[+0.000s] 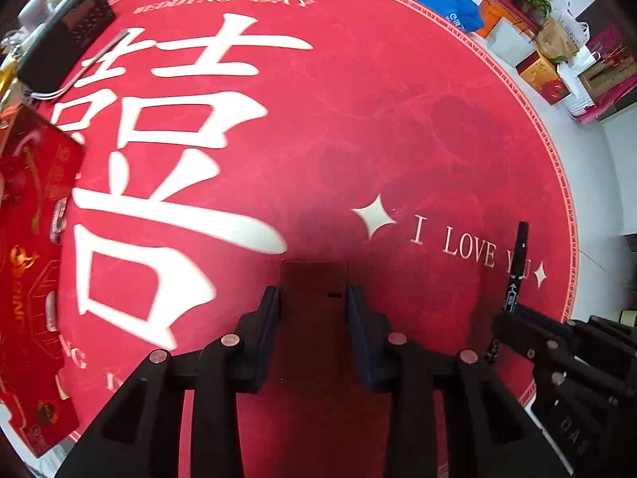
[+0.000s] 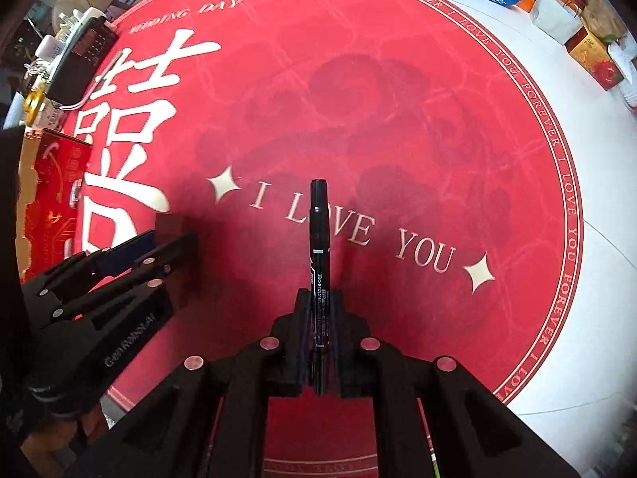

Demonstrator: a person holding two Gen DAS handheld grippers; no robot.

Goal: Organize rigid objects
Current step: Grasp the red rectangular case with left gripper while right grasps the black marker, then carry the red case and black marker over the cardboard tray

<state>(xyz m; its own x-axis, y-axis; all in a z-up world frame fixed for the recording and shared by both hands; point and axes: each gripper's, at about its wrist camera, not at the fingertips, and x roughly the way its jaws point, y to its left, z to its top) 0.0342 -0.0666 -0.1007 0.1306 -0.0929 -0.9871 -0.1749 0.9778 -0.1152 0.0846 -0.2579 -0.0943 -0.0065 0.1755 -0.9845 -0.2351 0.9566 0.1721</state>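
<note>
My right gripper (image 2: 320, 298) is shut on a black marker pen (image 2: 318, 215) that points forward above the round red mat (image 2: 398, 119). The pen also shows in the left wrist view (image 1: 517, 267), held by the right gripper (image 1: 513, 322). My left gripper (image 1: 312, 294) is shut on a dark red flat box (image 1: 312, 279), held between its blue-padded fingers (image 1: 270, 310). In the right wrist view the left gripper (image 2: 171, 239) is at the left, with the box (image 2: 171, 219) at its tips.
A red printed gift box (image 1: 36, 263) lies at the mat's left edge. A black device with a white cable (image 1: 63, 40) sits at the far left. Bags and boxes (image 1: 537, 51) stand on the white floor at the far right.
</note>
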